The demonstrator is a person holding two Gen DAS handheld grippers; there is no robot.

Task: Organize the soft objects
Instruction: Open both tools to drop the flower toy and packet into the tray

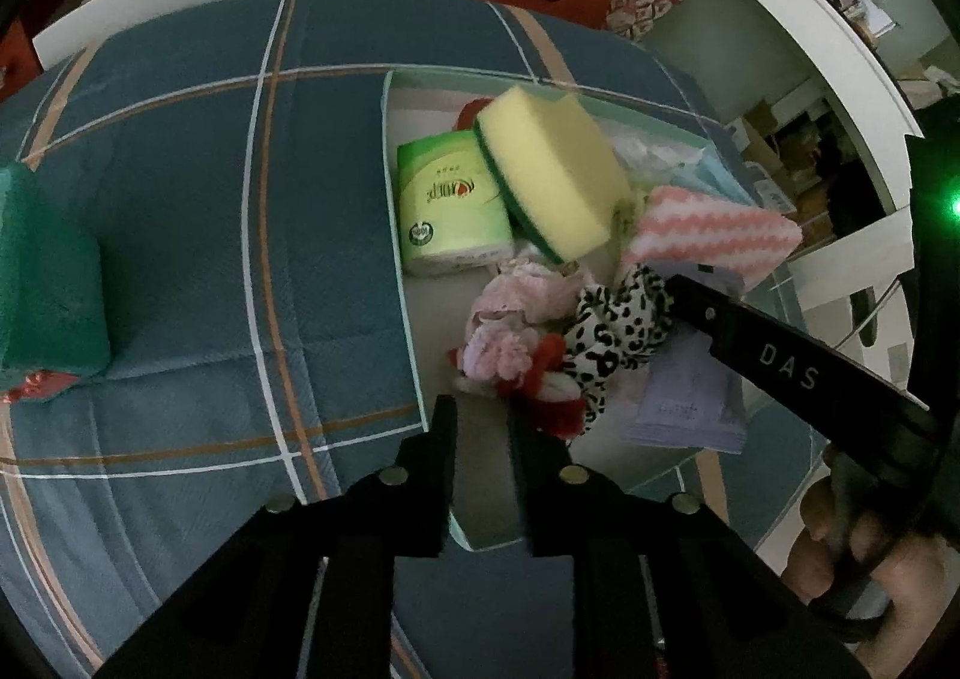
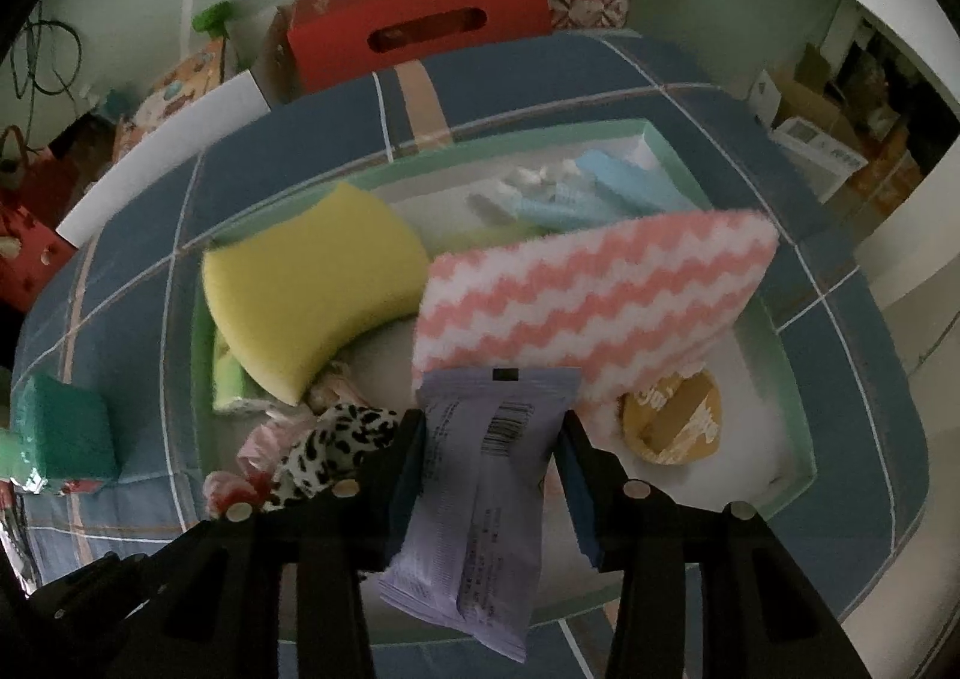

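Item: purple packet point(image 2: 474, 505), gripped between the right gripper point(image 2: 489, 427) fingers above the green-rimmed tray point(image 2: 804, 439); we lower it onto bare tray floor before releasing. Left gripper point(image 1: 480, 415): fingers narrow, empty, over the tray's scrunchies point(image 1: 606, 343)

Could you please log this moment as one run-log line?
right gripper: shut on purple packet over tray | left gripper: open | green sponge outside tray

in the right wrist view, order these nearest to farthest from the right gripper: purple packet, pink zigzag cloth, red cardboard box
1. Purple packet, between the right gripper's fingers.
2. Pink zigzag cloth, just beyond, in the tray.
3. Red cardboard box, past the bed's far edge.
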